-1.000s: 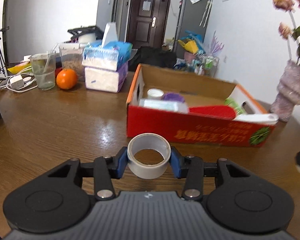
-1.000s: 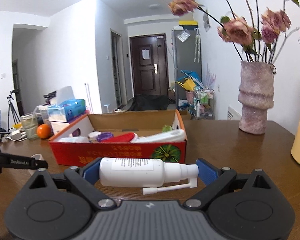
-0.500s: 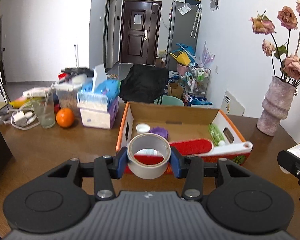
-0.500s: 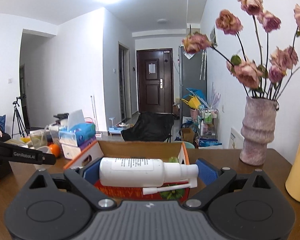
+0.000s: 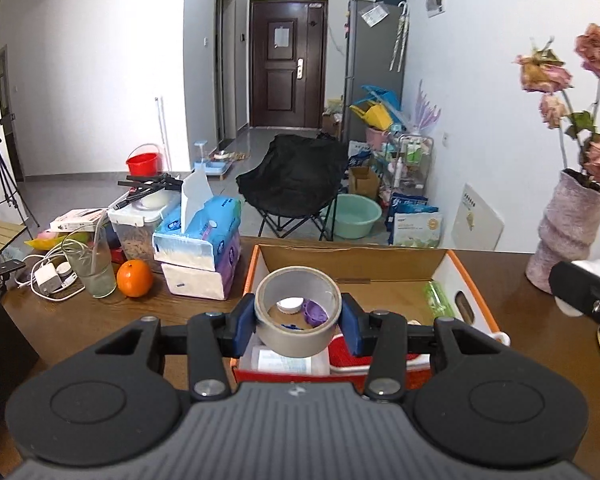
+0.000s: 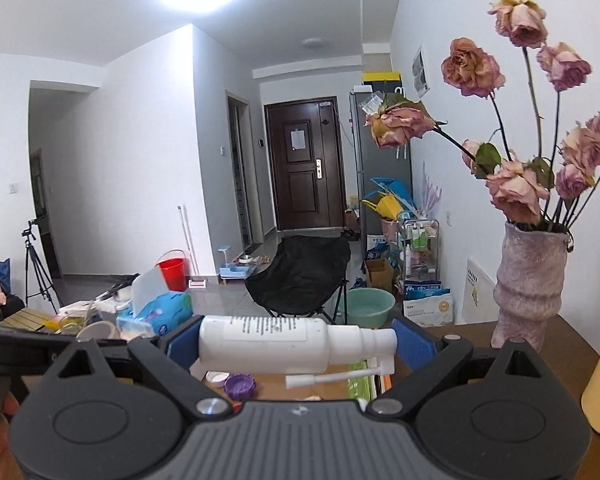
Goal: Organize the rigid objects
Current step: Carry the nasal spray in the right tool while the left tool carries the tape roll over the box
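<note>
Left wrist: left gripper (image 5: 298, 317) clamps tape roll (image 5: 298, 312) between its pads, cardboard box (image 5: 474, 292) just below; right gripper (image 6: 296, 346) pinches spray bottle (image 6: 276, 344) sideways.

orange (image 5: 134, 279), tissue packs (image 5: 198, 236), vase (image 6: 530, 284)

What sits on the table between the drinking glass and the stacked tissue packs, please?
An orange sits between the glass and the tissue packs, as the left wrist view shows.
</note>
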Demonstrator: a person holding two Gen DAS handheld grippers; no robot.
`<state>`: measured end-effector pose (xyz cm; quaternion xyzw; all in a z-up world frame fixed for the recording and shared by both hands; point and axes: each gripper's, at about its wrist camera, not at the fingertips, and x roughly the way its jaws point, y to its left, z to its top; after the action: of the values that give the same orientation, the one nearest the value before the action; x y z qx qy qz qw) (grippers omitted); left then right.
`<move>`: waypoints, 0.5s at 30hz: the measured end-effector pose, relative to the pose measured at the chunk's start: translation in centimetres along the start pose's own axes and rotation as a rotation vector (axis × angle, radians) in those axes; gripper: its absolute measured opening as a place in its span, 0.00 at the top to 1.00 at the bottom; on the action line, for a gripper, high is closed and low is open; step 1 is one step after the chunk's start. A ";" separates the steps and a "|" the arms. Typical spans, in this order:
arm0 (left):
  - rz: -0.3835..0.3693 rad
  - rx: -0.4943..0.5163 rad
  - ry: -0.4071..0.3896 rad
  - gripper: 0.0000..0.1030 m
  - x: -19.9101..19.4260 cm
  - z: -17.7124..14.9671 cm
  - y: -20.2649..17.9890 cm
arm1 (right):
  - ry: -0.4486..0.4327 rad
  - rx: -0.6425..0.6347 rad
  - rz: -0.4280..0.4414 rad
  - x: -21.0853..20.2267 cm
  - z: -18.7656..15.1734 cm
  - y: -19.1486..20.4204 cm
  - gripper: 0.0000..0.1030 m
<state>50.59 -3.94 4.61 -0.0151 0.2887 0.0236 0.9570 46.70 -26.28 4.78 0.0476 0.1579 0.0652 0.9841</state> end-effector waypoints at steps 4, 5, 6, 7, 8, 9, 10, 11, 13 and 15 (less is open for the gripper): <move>0.047 -0.003 0.016 0.57 2.3 1.1 0.1 | 0.034 0.008 -0.015 2.9 1.2 -0.5 0.05; 0.059 -0.005 0.027 0.57 3.1 1.3 0.1 | 0.039 0.014 -0.018 3.6 1.4 -0.7 0.06; 0.060 -0.008 0.036 0.57 3.8 1.5 0.1 | 0.048 0.018 -0.021 4.3 1.4 -0.8 0.05; 0.063 -0.015 0.042 0.57 4.6 1.6 0.2 | 0.059 0.022 -0.028 5.2 1.4 -0.9 0.06; 0.066 -0.019 0.045 0.57 5.2 1.8 0.3 | 0.066 0.025 -0.032 5.9 1.4 -1.1 0.06; 0.069 -0.023 0.048 0.57 5.8 1.9 0.3 | 0.071 0.025 -0.034 6.8 1.3 -1.3 0.06; 0.070 -0.026 0.051 0.57 6.3 2.0 0.3 | 0.074 0.024 -0.034 7.4 1.1 -1.4 0.06; 0.069 -0.030 0.055 0.57 6.8 2.1 0.4 | 0.079 0.025 -0.035 8.0 1.0 -1.5 0.06; 0.065 -0.031 0.058 0.57 7.7 2.2 0.5 | 0.091 0.027 -0.039 8.9 0.6 -1.6 0.06; 0.063 -0.028 0.063 0.57 8.5 2.2 0.4 | 0.102 0.028 -0.036 9.8 0.2 -1.7 0.06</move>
<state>58.88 -3.12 1.73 -0.0200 0.3185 0.0571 0.9460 56.21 -26.54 1.75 0.0551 0.2095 0.0475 0.9751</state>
